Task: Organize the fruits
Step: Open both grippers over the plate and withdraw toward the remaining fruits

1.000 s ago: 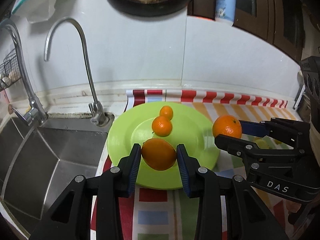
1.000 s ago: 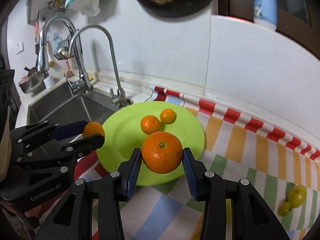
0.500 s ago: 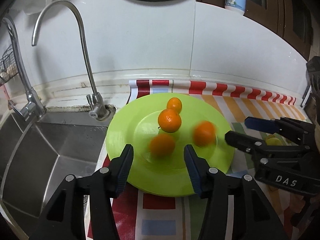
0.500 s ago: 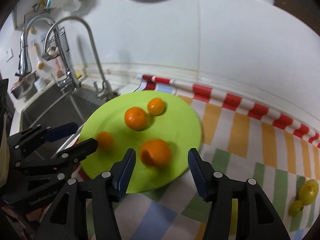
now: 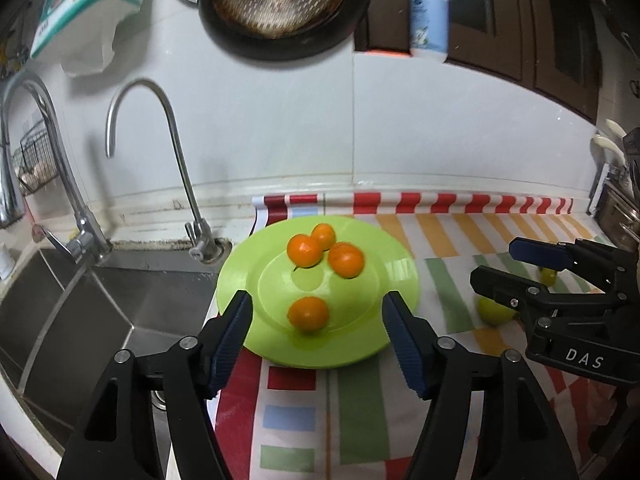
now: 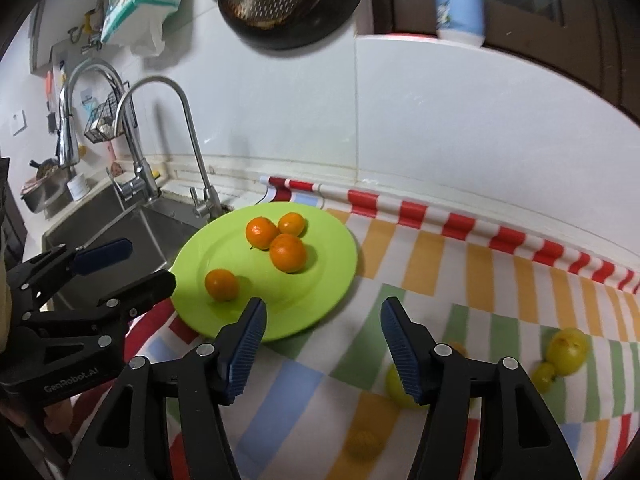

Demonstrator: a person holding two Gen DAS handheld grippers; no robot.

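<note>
Four oranges (image 6: 288, 252) are sitting on the green plate (image 6: 332, 276). Both claws are opening with nothing between them. The yellow fruits (image 6: 567, 350) are lying on the counter's striped cloth (image 6: 520, 292), nearer the right claw (image 6: 322, 344) than the left claw (image 5: 316, 344).

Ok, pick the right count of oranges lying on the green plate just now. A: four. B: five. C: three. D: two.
A: on the green plate three oranges cluster at the far side and a fourth orange lies alone nearer the sink; both wrist views show the same four.
</note>
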